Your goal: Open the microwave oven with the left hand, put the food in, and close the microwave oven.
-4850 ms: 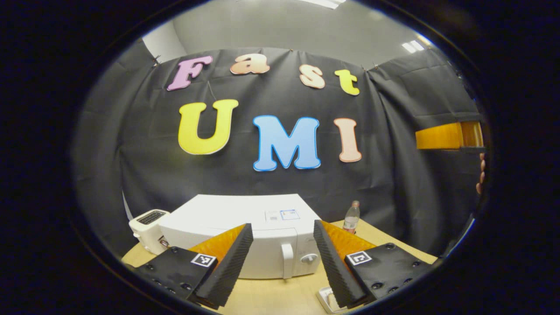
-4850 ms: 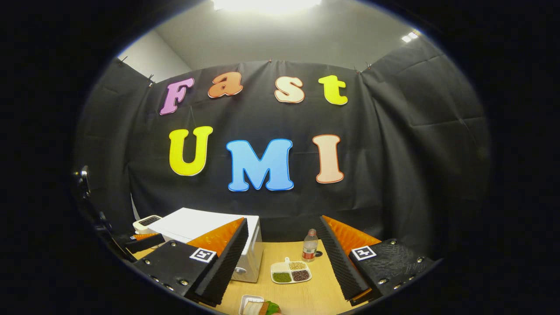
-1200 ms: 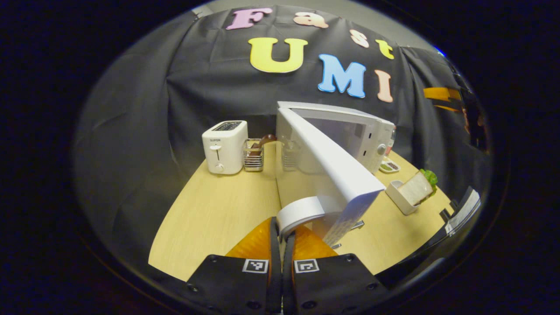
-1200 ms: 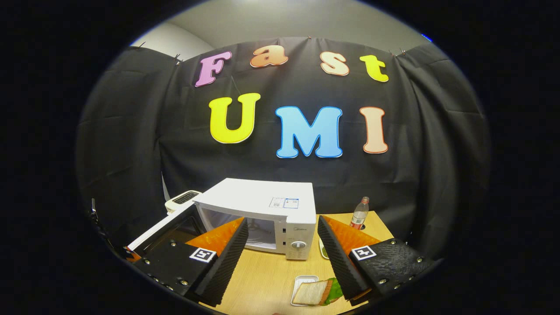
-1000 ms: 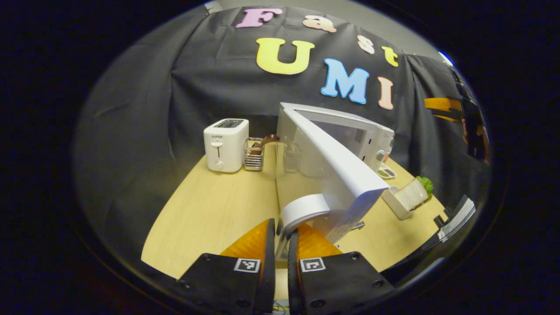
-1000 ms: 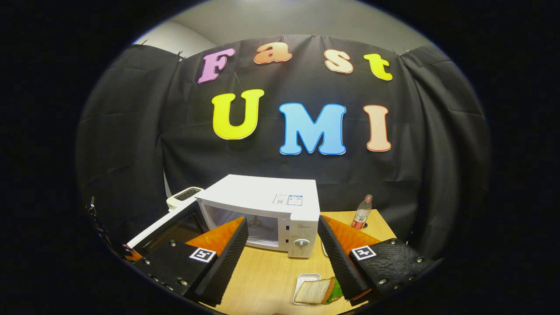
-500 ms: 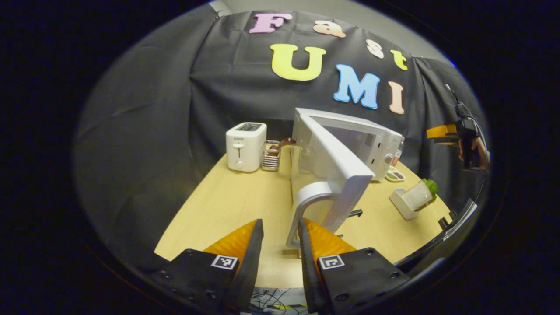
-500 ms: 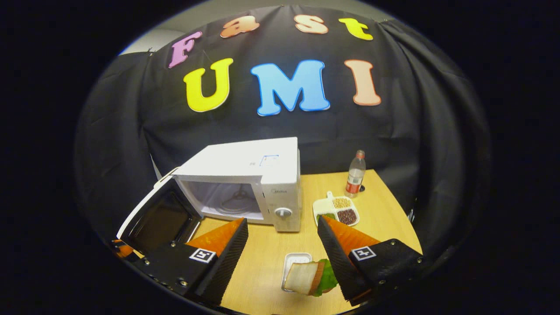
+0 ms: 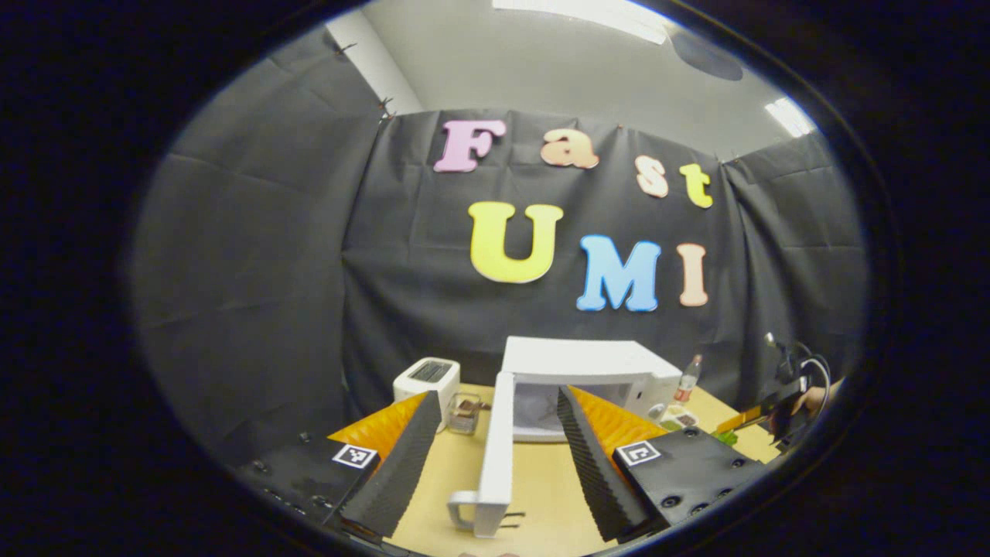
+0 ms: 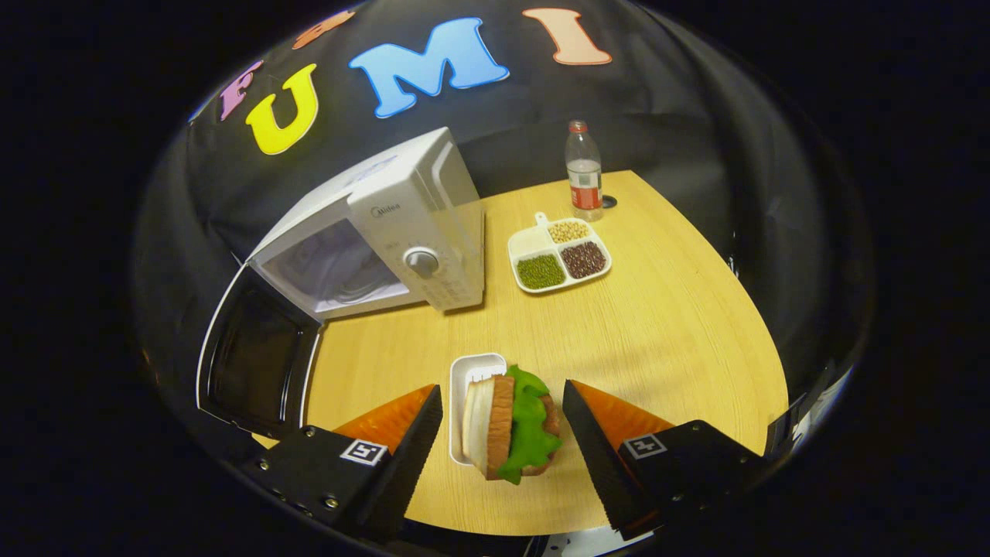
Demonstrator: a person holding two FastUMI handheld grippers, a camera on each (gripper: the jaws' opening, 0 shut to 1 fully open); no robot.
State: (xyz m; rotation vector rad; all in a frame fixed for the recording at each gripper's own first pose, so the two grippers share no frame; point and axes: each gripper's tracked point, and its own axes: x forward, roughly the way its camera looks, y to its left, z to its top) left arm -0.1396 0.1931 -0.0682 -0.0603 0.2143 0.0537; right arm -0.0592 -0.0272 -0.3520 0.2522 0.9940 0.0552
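Note:
A white microwave (image 10: 402, 224) stands on the wooden table with its door (image 10: 259, 356) swung wide open to the left. In the left gripper view the door (image 9: 496, 452) is seen edge-on, its handle (image 9: 464, 512) at the near end. My left gripper (image 9: 495, 456) is open and pulled back from that handle, touching nothing. A sandwich (image 10: 512, 425) with green lettuce stands on edge in a small white tray (image 10: 468, 383). My right gripper (image 10: 503, 425) is open with a finger on either side of the sandwich, not pressing it. The right gripper (image 9: 754, 418) also shows far right in the left gripper view.
A white toaster (image 9: 425, 383) and a wire holder (image 9: 464, 414) stand left of the microwave. Right of it lie a white divided dish of beans (image 10: 558, 255) and a clear water bottle (image 10: 584, 172). Bare tabletop (image 10: 681, 325) stretches to the right of the sandwich.
My left gripper let go of the door handle, opened wide and drew back upward. My right gripper dropped toward the table and now straddles the sandwich. The door stays open.

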